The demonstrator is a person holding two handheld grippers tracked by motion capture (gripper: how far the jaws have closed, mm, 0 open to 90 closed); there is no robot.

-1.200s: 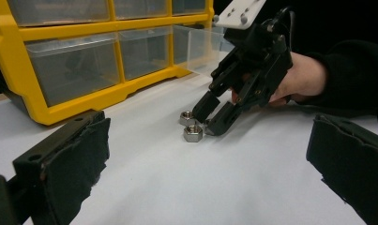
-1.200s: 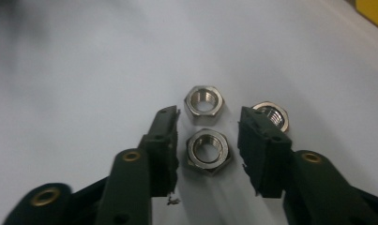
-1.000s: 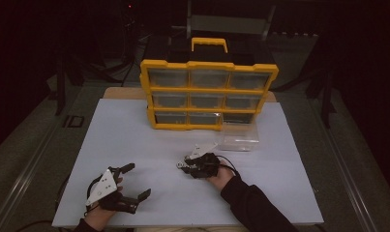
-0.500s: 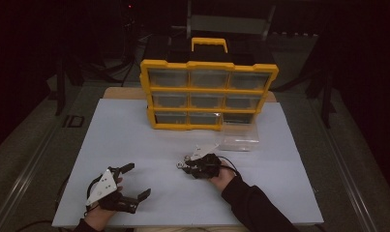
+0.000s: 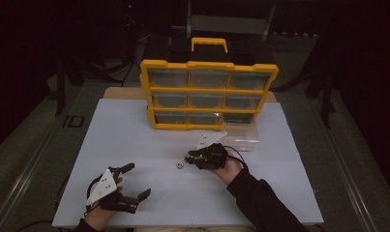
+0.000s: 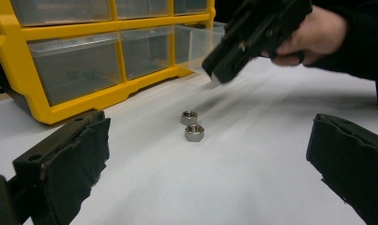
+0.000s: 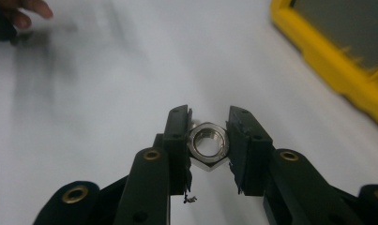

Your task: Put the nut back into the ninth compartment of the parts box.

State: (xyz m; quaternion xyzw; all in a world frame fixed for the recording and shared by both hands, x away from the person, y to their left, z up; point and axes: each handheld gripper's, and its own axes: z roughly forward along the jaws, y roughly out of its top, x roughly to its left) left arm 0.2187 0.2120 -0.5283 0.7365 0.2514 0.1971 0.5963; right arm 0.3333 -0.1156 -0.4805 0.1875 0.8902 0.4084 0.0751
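Nut [image 7: 207, 146] sits clamped between our right gripper's [image 5: 191, 158] pads, hole facing the camera, lifted off the table [image 5: 134, 140]. Pulled-out clear drawer [image 5: 241, 135] lies just behind that gripper. Two spare nuts [image 6: 192, 125] remain on the table. Left gripper [image 5: 134, 181] gapes wide, holding nothing.

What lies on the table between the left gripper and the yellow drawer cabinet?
Two metal nuts lie close together on the white table; the left gripper view shows them.
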